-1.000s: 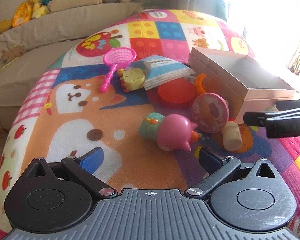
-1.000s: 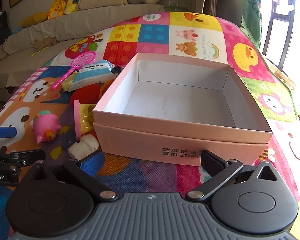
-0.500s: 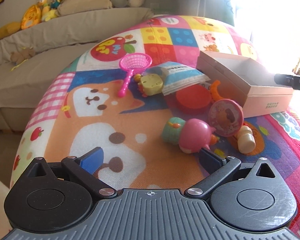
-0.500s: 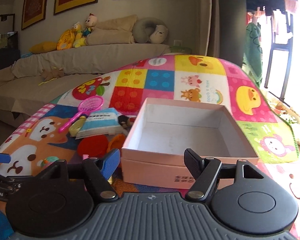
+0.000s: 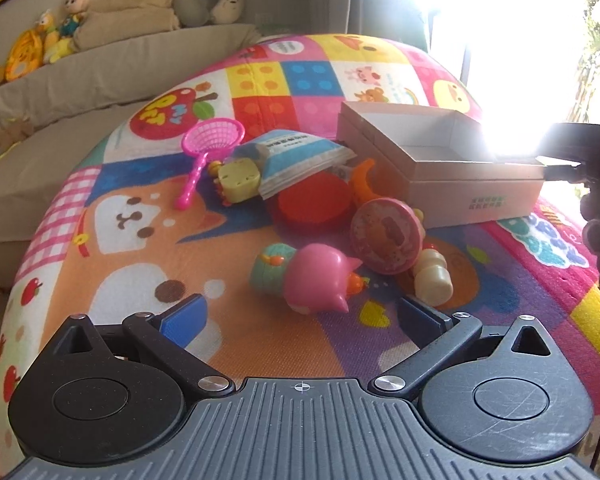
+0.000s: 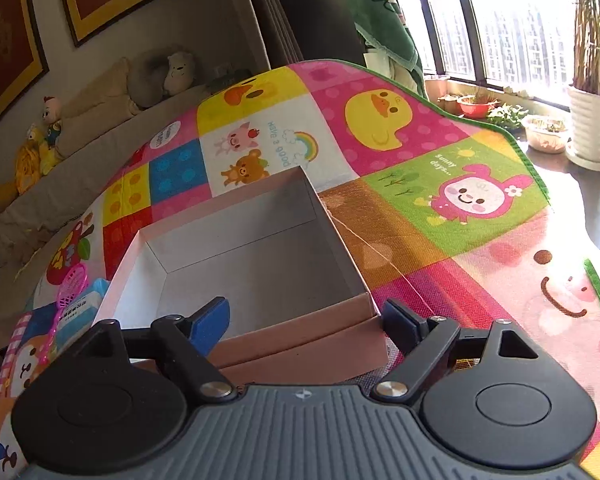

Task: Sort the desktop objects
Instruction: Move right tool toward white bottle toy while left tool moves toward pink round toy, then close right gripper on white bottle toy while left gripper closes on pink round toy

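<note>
Toys lie on a colourful play mat (image 5: pixel 140 264). A pink pig toy (image 5: pixel 314 280) lies just ahead of my open, empty left gripper (image 5: pixel 302 318). Near it are a round pink disc toy (image 5: pixel 386 240), a cream bottle-shaped toy (image 5: pixel 434 280), a red lid (image 5: pixel 314 200), a blue-white packet (image 5: pixel 300 154), a yellow block toy (image 5: pixel 238 178) and a pink net scoop (image 5: pixel 210 148). An open, empty pink box (image 5: pixel 472 184) stands to the right. My right gripper (image 6: pixel 306 322) is open and empty, hovering over the near corner of the box (image 6: pixel 236 256).
A beige sofa (image 5: pixel 80 76) with plush toys runs along the back left. Potted plants (image 6: pixel 590 120) stand by the bright window at right. The mat's green edge (image 6: pixel 532 164) ends near the floor. The right gripper also shows in the left wrist view (image 5: pixel 580 152).
My right gripper rose and tilted, swinging right over the box's near corner. My left gripper shifted slightly nearer the pig toy. Both stayed open.
</note>
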The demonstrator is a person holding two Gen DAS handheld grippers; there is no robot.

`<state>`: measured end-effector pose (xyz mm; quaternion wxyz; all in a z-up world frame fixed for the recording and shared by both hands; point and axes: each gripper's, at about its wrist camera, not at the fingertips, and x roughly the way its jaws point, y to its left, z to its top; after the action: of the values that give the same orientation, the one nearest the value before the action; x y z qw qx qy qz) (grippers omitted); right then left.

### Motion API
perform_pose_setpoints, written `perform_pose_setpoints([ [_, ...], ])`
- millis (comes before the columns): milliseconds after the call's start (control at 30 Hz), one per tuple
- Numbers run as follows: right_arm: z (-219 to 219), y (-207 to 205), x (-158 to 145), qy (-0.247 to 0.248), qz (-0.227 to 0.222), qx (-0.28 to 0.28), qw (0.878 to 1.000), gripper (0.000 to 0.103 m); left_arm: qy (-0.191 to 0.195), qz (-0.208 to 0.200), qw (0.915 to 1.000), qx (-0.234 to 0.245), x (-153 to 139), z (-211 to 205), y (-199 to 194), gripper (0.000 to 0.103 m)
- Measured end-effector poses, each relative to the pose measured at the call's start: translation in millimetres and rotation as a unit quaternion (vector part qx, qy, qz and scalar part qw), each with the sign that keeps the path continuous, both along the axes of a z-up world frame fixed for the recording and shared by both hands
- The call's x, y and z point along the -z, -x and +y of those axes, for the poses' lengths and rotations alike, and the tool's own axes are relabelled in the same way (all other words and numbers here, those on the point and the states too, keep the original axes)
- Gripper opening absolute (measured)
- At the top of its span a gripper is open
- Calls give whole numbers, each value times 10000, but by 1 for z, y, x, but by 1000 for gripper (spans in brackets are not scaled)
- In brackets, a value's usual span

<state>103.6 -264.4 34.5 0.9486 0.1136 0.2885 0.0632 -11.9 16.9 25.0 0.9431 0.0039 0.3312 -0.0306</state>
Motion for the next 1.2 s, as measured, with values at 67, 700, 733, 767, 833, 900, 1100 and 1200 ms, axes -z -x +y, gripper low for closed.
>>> perform_pose_setpoints([
  [67,10,14,-8,234,-264,-96,9993,85,-16,26,9999,-131,1,7,0,103],
  [700,115,80,17,1310,198,-2207,9663,54,26,-9,9988,-491,-9,16,-2,103],
  [733,111,80,18,1448,123,-2007,9688,54,12,-4,9990,-440,-8,14,-3,103],
  [767,102,78,18,1635,18,-1672,9723,54,1,1,9992,-392,-8,11,-3,103],
  [833,82,76,19,1801,-77,-1117,9773,55,-24,-17,9997,-257,-7,5,-5,103],
  [900,55,73,20,1652,-1,-736,9835,59,-73,-86,9999,-19,-7,-6,-6,103],
  [1100,-2,80,26,688,11,-39,9976,78,-237,-321,9965,729,-5,-40,-27,103],
  [1200,-2,82,25,716,-138,93,9973,83,-217,-208,9958,861,1,-50,-44,96],
])
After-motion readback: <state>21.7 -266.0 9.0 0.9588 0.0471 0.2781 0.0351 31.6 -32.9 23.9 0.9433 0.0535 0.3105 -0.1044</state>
